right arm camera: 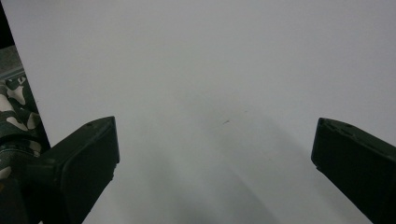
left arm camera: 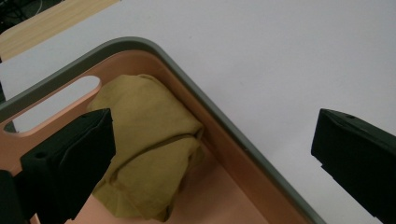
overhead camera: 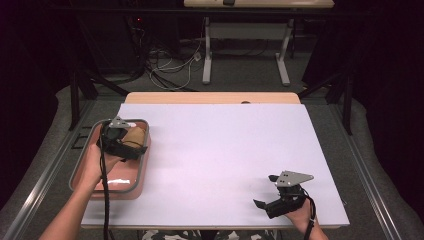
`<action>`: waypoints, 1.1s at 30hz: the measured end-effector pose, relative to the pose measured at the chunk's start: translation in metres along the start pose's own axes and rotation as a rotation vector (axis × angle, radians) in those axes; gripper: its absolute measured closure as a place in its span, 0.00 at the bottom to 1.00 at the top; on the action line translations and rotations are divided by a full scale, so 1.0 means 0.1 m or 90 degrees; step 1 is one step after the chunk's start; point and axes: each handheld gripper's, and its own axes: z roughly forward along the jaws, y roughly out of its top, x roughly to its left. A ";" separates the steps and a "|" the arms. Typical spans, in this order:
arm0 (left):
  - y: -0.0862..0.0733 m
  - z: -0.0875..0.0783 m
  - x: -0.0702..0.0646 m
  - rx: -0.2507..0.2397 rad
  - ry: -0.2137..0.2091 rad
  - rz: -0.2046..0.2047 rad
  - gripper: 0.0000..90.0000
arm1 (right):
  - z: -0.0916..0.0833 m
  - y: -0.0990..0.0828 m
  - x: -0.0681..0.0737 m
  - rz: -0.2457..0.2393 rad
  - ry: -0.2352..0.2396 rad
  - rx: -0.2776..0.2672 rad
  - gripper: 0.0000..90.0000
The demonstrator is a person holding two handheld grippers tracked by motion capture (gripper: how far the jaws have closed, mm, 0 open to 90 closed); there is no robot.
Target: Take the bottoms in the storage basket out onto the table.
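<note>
A pink tray with a grey rim sits at the table's left edge. A crumpled mustard-yellow cloth lies in its far right corner, against the wall. My left gripper hangs open over that corner; in the left gripper view the cloth lies loose beside the left jaw, and the right jaw is over the white table outside the tray. My right gripper is open near the front right of the table, jaws pointing left, with bare white surface between them.
The white table top stretches between the two grippers. A wooden strip runs along its far edge. Beyond are cables on the floor and another table's legs. The front edge lies close under my right hand.
</note>
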 end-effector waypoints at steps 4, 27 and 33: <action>-0.01 0.03 0.07 0.006 0.005 -0.014 0.00 | 0.00 0.00 0.00 0.000 0.000 -0.004 0.01; 0.07 0.24 0.41 0.042 0.050 -0.054 0.00 | 0.02 0.00 -0.01 -0.003 0.005 0.011 0.01; 0.06 0.33 0.45 0.075 0.061 -0.054 0.00 | 0.03 0.00 0.00 0.000 0.003 0.007 0.01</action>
